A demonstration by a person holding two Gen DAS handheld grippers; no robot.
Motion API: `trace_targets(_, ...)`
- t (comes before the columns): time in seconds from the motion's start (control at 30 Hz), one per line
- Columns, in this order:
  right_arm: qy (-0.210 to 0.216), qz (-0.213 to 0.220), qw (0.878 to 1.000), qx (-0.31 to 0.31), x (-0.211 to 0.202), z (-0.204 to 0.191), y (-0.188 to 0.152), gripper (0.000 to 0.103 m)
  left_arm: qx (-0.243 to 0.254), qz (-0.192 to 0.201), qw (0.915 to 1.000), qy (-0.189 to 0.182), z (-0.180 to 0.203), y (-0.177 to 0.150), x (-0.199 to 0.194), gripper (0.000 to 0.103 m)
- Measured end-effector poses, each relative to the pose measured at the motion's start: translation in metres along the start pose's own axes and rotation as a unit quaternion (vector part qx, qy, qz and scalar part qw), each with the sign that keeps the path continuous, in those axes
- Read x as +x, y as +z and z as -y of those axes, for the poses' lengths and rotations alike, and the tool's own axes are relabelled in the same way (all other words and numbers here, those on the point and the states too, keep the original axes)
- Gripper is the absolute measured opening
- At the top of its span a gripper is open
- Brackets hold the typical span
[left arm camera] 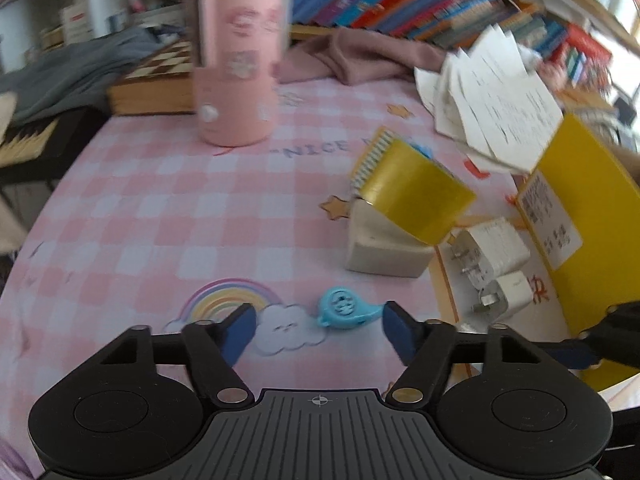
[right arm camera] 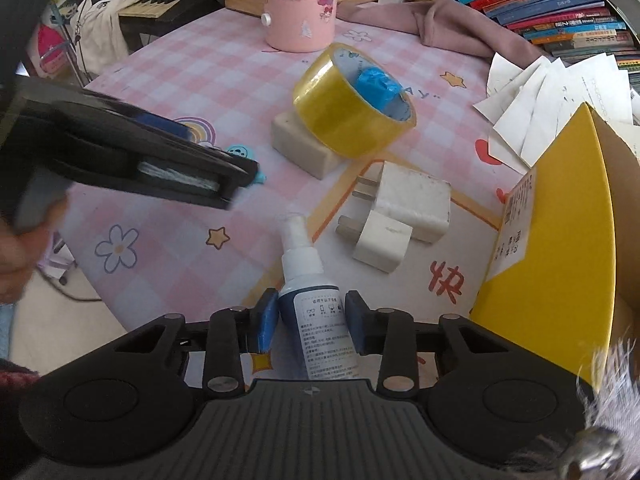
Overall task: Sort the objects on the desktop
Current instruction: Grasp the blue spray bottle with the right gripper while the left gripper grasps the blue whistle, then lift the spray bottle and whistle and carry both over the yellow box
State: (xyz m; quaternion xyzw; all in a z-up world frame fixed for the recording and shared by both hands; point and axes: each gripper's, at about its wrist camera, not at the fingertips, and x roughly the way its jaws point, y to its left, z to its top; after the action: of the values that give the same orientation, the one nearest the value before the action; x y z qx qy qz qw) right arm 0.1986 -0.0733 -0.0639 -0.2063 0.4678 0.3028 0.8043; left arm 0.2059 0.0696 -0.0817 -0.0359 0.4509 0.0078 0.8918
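Pink checked desk mat (right arm camera: 200, 80) is carrying the clutter: right gripper (right arm camera: 311, 322), pitching steeply down, is clamping the spray bottle (right arm camera: 316, 312) at 6 o'clock, yellow box (right arm camera: 560, 240) at 3 o'clock looking like the drop target. Left gripper (left arm camera: 319, 330) is hanging half-open, empty, blue whistle (left arm camera: 344, 312) between its pads at 12 o'clock; next it needs closing on it, tape roll (left arm camera: 416, 196) and chargers (left arm camera: 494, 254) further out at 2 o'clock.

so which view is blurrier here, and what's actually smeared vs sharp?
Left wrist view: motion blur smears the pink canister, papers and tape roll. Right wrist view: mostly crisp, spray bottle label readable; only the left gripper crossing it is blurred. Both bend at the edges.
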Motion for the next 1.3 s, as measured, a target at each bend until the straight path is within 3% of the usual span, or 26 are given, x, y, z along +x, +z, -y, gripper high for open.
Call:
trace_targets(0.1,0.004,-0.004,1.000,0.003,0.003,0.003,-0.003,0.034,0.049,0.010,0.9987,0.012,0.014,0.000,0.003,0.050)
trace_targets(0.27,0.014,-0.003,1.000,0.009,0.004,0.006,-0.004,0.034,0.077,0.018,0.9968,0.005,0.026,-0.006,-0.002,0.029)
trace_targets(0.37,0.021,-0.001,1.000,0.016,0.004,0.008,-0.004,0.032,0.087,0.016,0.9960,0.001,0.031,-0.007,-0.005,0.028)
trace_targets(0.47,0.025,0.005,0.999,0.024,0.003,0.010,-0.003,0.031,0.062,0.017,0.9979,-0.005,0.023,-0.005,-0.010,0.028)
trace_targets(0.83,0.029,0.078,0.995,0.050,-0.022,0.010,0.011,0.030,-0.001,0.081,0.9967,0.006,0.000,-0.003,-0.069,0.028)
trace_targets(1.07,0.022,0.142,0.988,0.050,-0.054,0.002,0.015,0.030,-0.011,0.132,0.9911,0.008,-0.003,-0.003,-0.108,0.028)
trace_targets(1.3,0.010,0.179,0.982,0.057,-0.086,-0.003,0.006,0.030,-0.006,0.170,0.9854,-0.002,-0.001,-0.008,-0.142,0.028)
